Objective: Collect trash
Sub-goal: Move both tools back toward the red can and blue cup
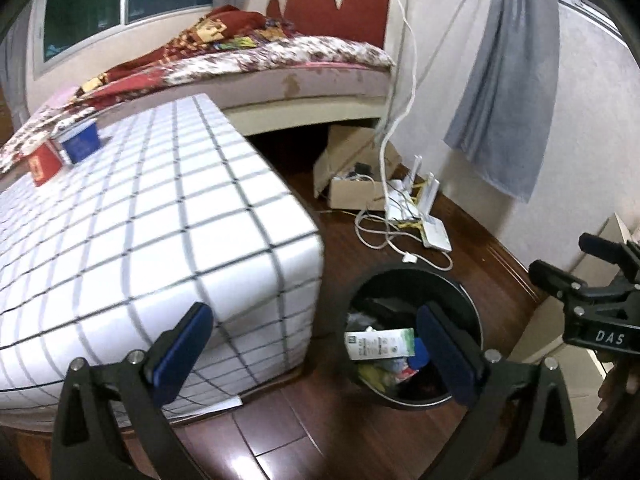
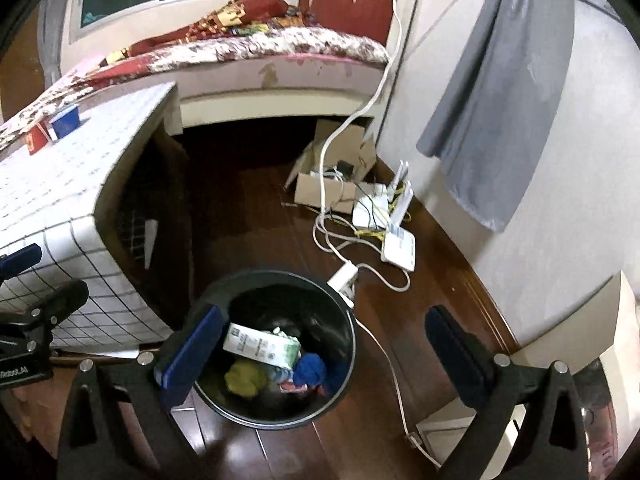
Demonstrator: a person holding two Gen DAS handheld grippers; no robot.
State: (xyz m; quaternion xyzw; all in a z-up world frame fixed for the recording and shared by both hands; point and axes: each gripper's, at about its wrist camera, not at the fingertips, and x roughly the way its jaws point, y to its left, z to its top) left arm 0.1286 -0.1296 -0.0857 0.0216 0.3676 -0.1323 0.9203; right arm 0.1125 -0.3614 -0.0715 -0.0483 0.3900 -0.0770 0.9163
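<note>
A black round trash bin [image 2: 344,320] stands on the wooden floor beside the checked table. Inside lie a white and green carton [image 2: 262,346], a yellow-green wad [image 2: 242,378] and a blue wad [image 2: 312,372]. The bin also shows in the left wrist view [image 1: 470,308] with the carton [image 1: 378,343] inside. My right gripper [image 2: 320,354] is open and empty above the bin. My left gripper [image 1: 316,356] is open and empty, at the bin's left rim by the table corner. A red box [image 1: 44,164] and a blue box [image 1: 82,144] sit on the table's far end.
The table with a white checked cloth [image 1: 160,240] fills the left. Behind it is a bed [image 1: 280,64]. A cardboard box [image 2: 324,192], white routers [image 2: 394,236] and loose cables [image 2: 340,248] lie on the floor by the wall. A grey cloth [image 2: 500,100] hangs at right.
</note>
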